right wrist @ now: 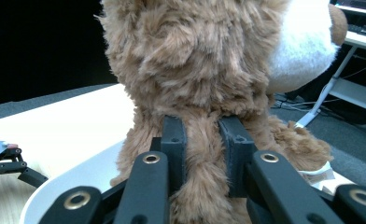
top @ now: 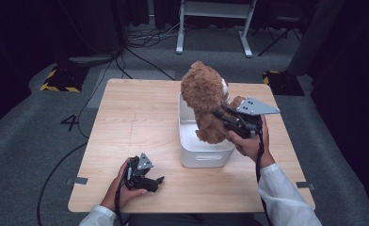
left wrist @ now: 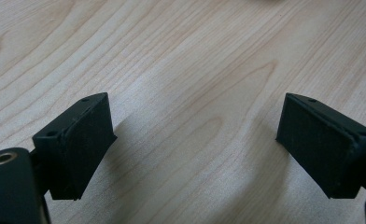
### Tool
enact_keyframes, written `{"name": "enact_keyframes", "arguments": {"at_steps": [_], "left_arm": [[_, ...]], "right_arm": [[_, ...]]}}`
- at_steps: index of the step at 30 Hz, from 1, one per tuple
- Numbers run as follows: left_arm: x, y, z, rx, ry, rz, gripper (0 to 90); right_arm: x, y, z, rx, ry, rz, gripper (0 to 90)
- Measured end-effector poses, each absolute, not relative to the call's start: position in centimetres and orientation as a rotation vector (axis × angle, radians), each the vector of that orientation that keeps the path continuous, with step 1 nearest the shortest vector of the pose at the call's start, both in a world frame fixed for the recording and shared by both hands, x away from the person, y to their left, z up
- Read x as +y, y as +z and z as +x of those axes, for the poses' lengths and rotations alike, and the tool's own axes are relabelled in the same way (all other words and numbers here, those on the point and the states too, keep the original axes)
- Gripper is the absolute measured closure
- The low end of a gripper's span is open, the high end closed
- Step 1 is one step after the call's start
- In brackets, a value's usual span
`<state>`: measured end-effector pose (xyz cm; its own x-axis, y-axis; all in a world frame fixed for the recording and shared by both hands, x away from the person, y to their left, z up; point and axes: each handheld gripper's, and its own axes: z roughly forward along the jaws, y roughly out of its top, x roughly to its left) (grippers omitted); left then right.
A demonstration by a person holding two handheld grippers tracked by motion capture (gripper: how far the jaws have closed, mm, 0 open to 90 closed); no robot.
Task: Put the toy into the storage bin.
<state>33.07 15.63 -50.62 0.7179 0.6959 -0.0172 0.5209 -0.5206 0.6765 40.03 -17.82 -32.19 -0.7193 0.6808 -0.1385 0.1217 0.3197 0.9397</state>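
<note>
A brown plush teddy bear point(top: 205, 101) hangs upright over a white plastic bin point(top: 199, 155) on the wooden table, its lower body inside the bin's rim. My right gripper point(top: 221, 116) is shut on the bear's fur from the right side. In the right gripper view the pads point(right wrist: 174, 140) squeeze a fold of the bear point(right wrist: 195, 70), whose white muzzle point(right wrist: 302, 46) faces right. My left gripper point(top: 158, 181) rests low near the table's front edge, left of the bin. Its jaws stand open over bare wood, the left gripper point(left wrist: 195, 144) holding nothing.
The table point(top: 135, 117) has free room left of and behind the bin. Beyond it lie grey carpet, black cables point(top: 140, 47) and a white stand's legs point(top: 213, 28). Yellow-black striped bases point(top: 60, 80) sit at the far corners.
</note>
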Motion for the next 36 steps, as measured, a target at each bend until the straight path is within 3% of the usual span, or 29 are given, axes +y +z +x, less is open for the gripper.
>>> {"name": "enact_keyframes", "arguments": {"at_steps": [36], "left_arm": [[15.8,-50.6,33.1,0.891,0.322,2.247,12.1]], "right_arm": [[-12.0,-33.1,41.7,2.341,1.130,0.672,77.8]]}}
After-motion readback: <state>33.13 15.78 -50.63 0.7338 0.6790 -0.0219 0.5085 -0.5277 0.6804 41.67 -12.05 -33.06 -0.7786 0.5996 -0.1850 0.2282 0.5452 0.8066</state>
